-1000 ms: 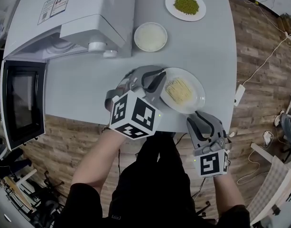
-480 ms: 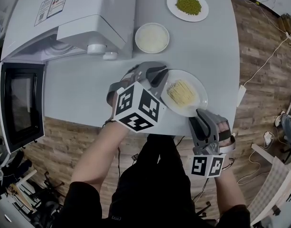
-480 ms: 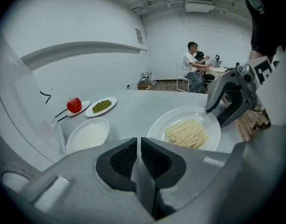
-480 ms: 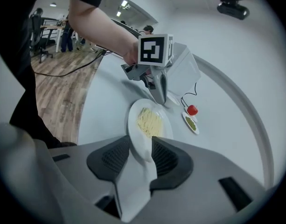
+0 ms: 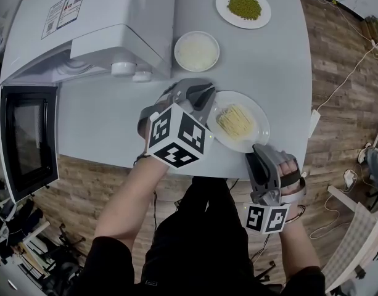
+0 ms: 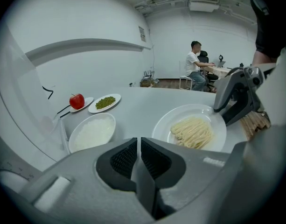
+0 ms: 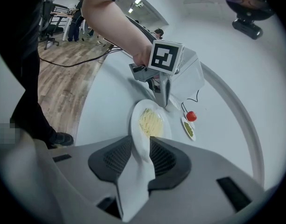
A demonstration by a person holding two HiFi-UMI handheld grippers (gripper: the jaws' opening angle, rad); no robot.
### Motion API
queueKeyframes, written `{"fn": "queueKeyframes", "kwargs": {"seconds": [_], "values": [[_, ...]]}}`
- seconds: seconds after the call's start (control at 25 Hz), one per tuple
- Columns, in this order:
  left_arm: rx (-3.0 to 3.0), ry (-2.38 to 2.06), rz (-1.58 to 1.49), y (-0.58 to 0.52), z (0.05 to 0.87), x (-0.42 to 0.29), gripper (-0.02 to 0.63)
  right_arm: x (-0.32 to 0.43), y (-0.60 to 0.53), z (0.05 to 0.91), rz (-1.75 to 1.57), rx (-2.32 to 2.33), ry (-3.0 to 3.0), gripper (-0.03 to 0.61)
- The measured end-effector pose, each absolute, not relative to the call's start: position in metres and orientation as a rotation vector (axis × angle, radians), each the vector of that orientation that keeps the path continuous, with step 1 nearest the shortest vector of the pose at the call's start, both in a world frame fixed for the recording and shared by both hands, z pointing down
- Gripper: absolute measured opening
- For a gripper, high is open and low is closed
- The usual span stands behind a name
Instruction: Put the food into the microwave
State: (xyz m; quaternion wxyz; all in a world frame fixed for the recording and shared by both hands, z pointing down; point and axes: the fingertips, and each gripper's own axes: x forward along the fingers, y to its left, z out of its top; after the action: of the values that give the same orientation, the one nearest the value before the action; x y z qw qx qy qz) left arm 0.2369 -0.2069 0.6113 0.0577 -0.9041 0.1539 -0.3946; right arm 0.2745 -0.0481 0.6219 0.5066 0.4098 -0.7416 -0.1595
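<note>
**Subject item.** The plate of noodles [image 5: 229, 139] rests on the tabletop [image 5: 108, 119] at centre right of the head view, near the front edge. It has not been lifted.

**Right tongs** [image 5: 256, 153]. Positioned at the plate's near rim. In the right gripper view, the rim sits between the jaws, which are closing on it. The pads appear to be meeting the rim on both sides.

**Left tongs** [image 5: 201, 93]. Held just beside the plate's left edge. The left gripper view shows the jaws together with nothing between them.

**Destination.** The microwave [image 5: 84, 23] occupies the upper left of the frame. Its door [image 5: 28, 137] is swung open at far left, so the cavity appears ready to load.

**Other food.** A bowl of rice [image 5: 196, 50] and a plate of green peas [image 5: 244, 7] remain on the tabletop.

**Progress.** Early stage, in my judgement. The door is open and the first grasp is under way, but no food is inside. Lifting, carrying and loading are all outstanding.
</note>
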Motion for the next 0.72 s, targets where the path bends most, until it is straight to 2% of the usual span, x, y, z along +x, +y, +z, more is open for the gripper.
{"fn": "queueKeyframes", "kwargs": {"seconds": [0.44,0.72], "values": [[-2.747,0.391,-1.289,-0.205,0.623,0.237,0.008,0.275,-0.050,0.622,-0.419,0.962,-1.761,0.129],[-2.727,0.322,-1.313,-0.194,0.627,0.242,0.008,0.273,-0.054,0.624,-0.440,0.943,-1.747,0.103]]}}
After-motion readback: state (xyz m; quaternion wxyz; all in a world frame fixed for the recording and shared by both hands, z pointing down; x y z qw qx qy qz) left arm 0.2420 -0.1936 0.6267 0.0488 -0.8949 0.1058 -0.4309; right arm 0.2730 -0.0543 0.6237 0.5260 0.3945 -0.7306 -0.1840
